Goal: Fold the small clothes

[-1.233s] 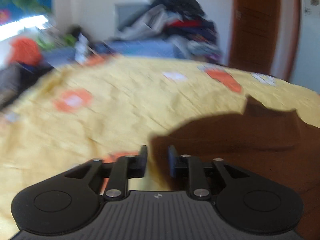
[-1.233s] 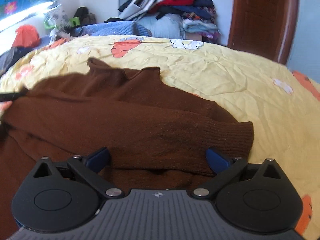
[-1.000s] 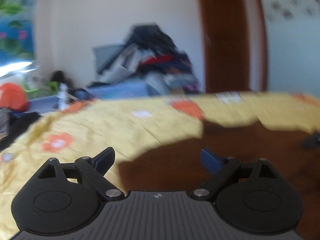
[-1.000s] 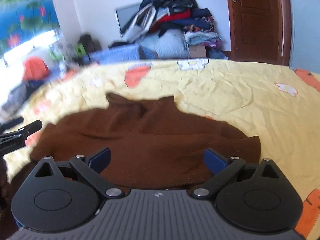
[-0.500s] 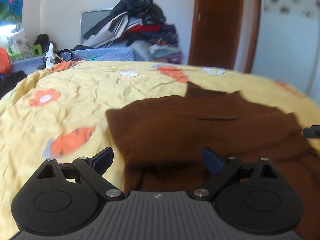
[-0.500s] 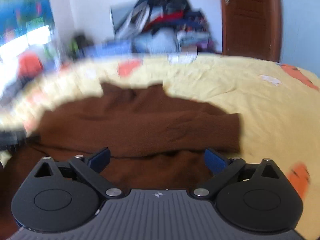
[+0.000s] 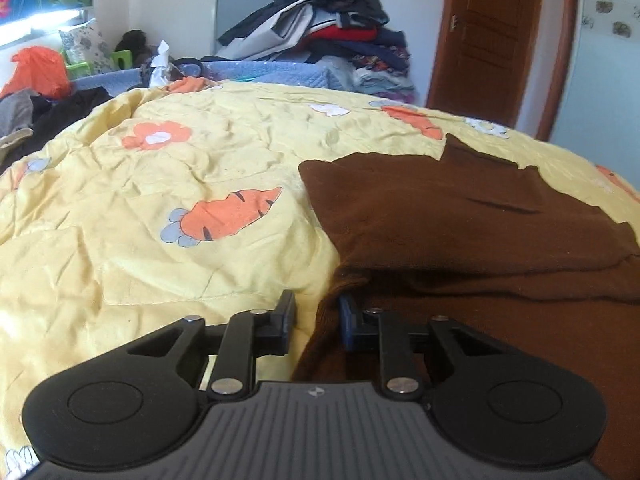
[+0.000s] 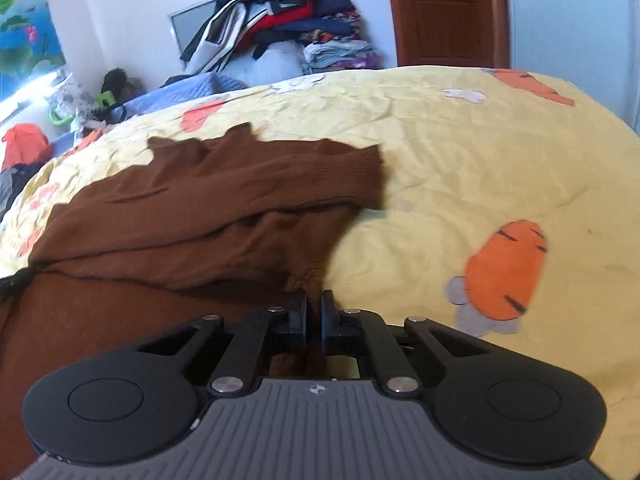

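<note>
both hand-held grippers (image 7: 316,316) (image 8: 314,314) clamp brown sweater (image 7: 480,216) edges

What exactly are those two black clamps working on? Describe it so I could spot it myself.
Look at the big bed with the yellow quilt printed with orange carrots. Spread on it lies a brown knitted sweater, its sleeves folded across the body. It is the only plain dark garment on the quilt; the other clothes are heaped by the far wall.

Brown sweater (image 7: 472,216): soft knitted cloth, matt, ribbed at the cuff. Bed cover (image 7: 160,208): thin yellow cotton-like cloth, matt, much creased. Left gripper (image 7: 316,320) and right gripper (image 8: 314,314): black matt plastic, grooved grey housing, shiny metal pins. Door (image 7: 492,36): glossy reddish-brown wood.
</note>
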`<state>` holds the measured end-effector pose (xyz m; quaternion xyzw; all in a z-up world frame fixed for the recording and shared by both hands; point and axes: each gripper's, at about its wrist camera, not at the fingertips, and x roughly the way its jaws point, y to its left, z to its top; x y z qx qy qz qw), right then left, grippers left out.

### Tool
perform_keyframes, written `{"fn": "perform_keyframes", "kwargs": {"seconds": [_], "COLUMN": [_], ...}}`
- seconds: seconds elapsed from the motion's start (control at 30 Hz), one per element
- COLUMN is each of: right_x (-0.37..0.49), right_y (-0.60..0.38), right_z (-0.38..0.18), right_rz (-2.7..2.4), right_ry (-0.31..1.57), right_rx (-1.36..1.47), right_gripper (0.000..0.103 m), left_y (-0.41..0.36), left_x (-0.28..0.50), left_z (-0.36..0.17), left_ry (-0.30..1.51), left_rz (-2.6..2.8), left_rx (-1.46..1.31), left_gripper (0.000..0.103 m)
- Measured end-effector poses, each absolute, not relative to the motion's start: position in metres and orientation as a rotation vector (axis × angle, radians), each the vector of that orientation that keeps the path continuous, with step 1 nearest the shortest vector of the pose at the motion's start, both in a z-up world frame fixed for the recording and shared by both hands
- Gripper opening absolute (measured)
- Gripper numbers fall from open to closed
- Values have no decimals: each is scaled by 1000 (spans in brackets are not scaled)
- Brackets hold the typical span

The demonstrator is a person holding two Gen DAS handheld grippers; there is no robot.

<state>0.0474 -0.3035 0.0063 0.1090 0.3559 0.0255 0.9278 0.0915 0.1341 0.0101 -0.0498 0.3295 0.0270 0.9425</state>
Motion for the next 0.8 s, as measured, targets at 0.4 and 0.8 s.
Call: {"fn": "perform_keyframes", "kwargs": {"seconds": [0.4,0.8], "right_x": [10,-14], "right_y": [-307,-328], "right_z": [25,5], "right_rz": [42,89], "right_ry": [697,752], "right_rx": [264,370], "right_gripper": [84,7], "left_y": [126,146], "left_x": [31,15], "left_z": [23,12], "left_ry": [635,685], "left_rz": [24,-11], "left_rx": [-105,-138], "left_gripper": [84,10]}}
